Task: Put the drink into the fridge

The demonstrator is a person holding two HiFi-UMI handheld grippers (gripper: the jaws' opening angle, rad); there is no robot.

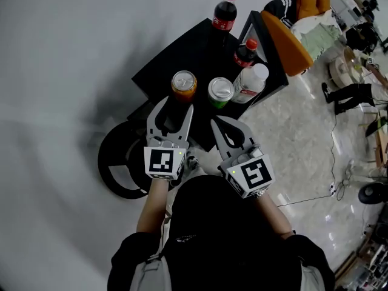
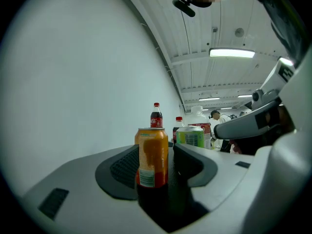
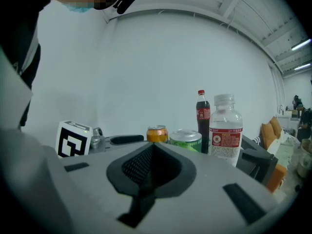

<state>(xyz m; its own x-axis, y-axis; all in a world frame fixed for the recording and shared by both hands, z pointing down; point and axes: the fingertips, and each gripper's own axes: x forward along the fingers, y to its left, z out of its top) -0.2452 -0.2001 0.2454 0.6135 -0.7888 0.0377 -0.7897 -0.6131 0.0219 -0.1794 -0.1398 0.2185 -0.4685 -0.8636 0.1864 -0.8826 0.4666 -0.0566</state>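
Observation:
An orange can (image 1: 183, 83) stands on a black table (image 1: 154, 71), at its near side. My left gripper (image 1: 176, 105) is open, one jaw on each side of the can. In the left gripper view the orange can (image 2: 153, 157) stands between the pads, with a gap on its right side. A green can (image 1: 220, 91) stands just right of it. My right gripper (image 1: 216, 123) is shut and empty, pointing at the green can (image 3: 185, 139). Farther back are a clear water bottle (image 1: 251, 82) and two cola bottles (image 1: 225, 11) (image 1: 245, 52). No fridge is in view.
A white wall runs along the left. A black round base (image 1: 121, 162) lies on the floor below the table's near corner. An orange cushion (image 1: 291, 38) leans at the table's right side. Clutter and a cable lie on the pale floor at the right.

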